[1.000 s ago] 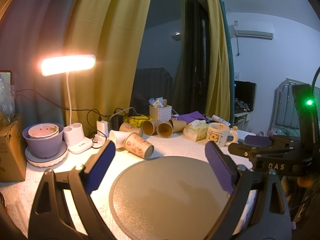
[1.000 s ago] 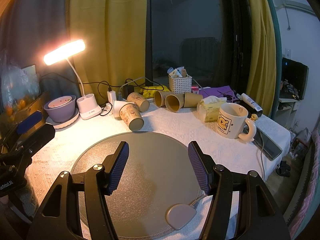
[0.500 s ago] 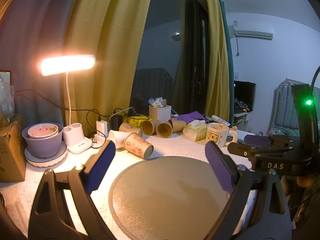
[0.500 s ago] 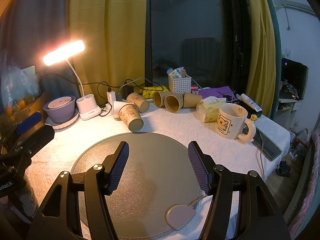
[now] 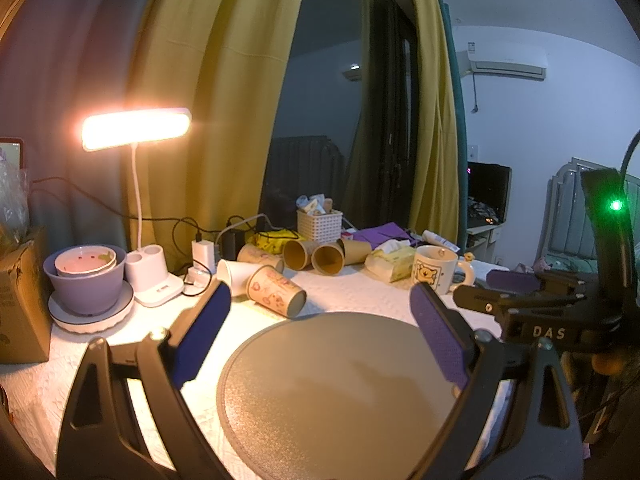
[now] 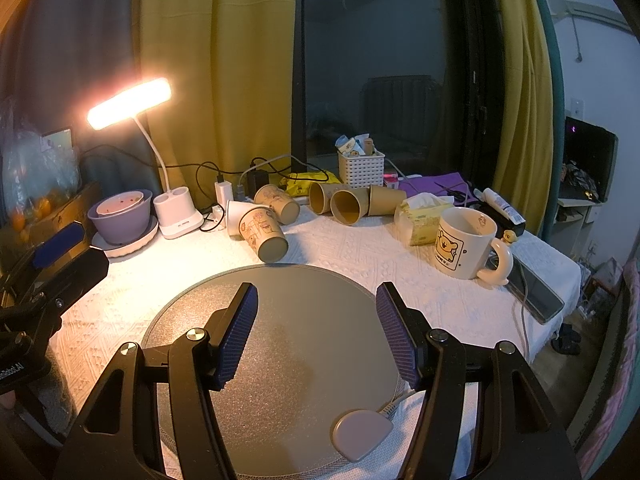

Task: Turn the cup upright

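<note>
Nothing of the flip is done yet. Your left gripper (image 5: 320,328) hangs over the round grey mat (image 5: 340,392), jaws spread wide, nothing between them. Your right gripper (image 6: 316,332) is in the same state above the same mat: wide apart, empty.

The nearest paper cup (image 6: 262,232) lies on its side on the white cloth (image 6: 360,252), just beyond the mat's far edge, base toward you. More cups (image 6: 348,206) lie tipped behind it, near the basket (image 6: 361,168).

Remaining, by my reading: reach forward, grasp the cup's wall, turn it, set it standing.
</note>
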